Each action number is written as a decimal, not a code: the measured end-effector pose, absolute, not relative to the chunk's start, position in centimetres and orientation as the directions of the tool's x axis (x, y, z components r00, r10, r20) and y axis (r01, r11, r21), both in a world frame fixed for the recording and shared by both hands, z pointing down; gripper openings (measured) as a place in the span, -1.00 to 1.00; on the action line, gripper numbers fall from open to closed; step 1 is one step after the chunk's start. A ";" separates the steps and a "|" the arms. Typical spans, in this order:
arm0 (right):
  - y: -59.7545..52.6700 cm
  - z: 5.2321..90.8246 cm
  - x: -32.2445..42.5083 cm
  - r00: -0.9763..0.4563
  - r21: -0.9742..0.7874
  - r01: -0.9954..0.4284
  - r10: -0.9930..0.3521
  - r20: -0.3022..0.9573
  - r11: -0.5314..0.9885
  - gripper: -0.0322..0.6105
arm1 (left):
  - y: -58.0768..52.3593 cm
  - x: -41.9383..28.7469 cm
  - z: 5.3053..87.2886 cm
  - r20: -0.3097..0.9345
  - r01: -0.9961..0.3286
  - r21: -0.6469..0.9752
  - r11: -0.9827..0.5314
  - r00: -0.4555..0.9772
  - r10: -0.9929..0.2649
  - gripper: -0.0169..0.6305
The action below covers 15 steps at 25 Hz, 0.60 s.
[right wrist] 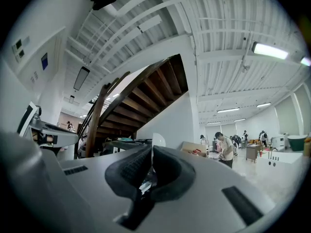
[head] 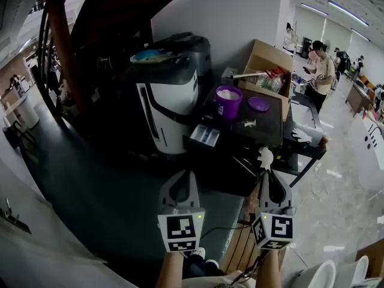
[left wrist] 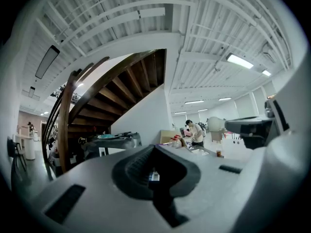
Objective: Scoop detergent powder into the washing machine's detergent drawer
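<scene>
The washing machine (head: 174, 89) stands by the wall with its detergent drawer (head: 204, 135) pulled out. A purple tub of white powder (head: 228, 101) and its purple lid (head: 258, 104) sit on the black table (head: 264, 131) beside it. My right gripper (head: 267, 173) is shut on a white scoop (head: 264, 156), whose round bowl pokes up above the jaws in the right gripper view (right wrist: 157, 141). My left gripper (head: 182, 177) is shut with nothing in it. Both are held low, well short of the drawer and the tub.
An open cardboard box (head: 267, 65) with packets stands behind the tub. A person (head: 321, 71) stands at the far right by a bench. A dark wooden staircase (head: 60, 53) rises on the left. A small white scrap (head: 248, 123) lies on the black table.
</scene>
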State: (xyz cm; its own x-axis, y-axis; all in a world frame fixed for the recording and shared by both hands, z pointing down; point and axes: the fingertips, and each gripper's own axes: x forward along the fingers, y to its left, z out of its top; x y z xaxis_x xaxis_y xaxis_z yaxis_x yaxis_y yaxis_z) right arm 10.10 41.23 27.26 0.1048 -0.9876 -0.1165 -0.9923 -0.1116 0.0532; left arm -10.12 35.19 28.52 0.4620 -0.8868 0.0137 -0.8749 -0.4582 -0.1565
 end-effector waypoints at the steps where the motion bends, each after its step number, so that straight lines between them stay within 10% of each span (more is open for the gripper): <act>1: 41.1 27.3 10.1 0.107 0.053 -0.992 -0.987 -0.117 -0.114 -0.83 | 35.0 -10.1 28.6 0.014 -0.875 -0.155 -0.459 0.462 -0.887 -0.94; 15: 36.3 26.8 9.4 0.144 0.012 -0.989 -0.978 -0.152 -0.148 -0.83 | 29.6 -11.3 28.9 0.020 -0.869 -0.148 -0.473 0.475 -0.880 -0.94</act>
State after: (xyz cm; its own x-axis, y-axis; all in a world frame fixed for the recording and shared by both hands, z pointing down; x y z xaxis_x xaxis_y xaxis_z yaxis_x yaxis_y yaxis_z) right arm 9.41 36.29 26.81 0.1445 -0.9778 -0.1515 -0.9889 -0.1480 0.0124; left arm -11.26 29.56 28.92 0.4752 -0.8796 0.0202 -0.8687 -0.4727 -0.1482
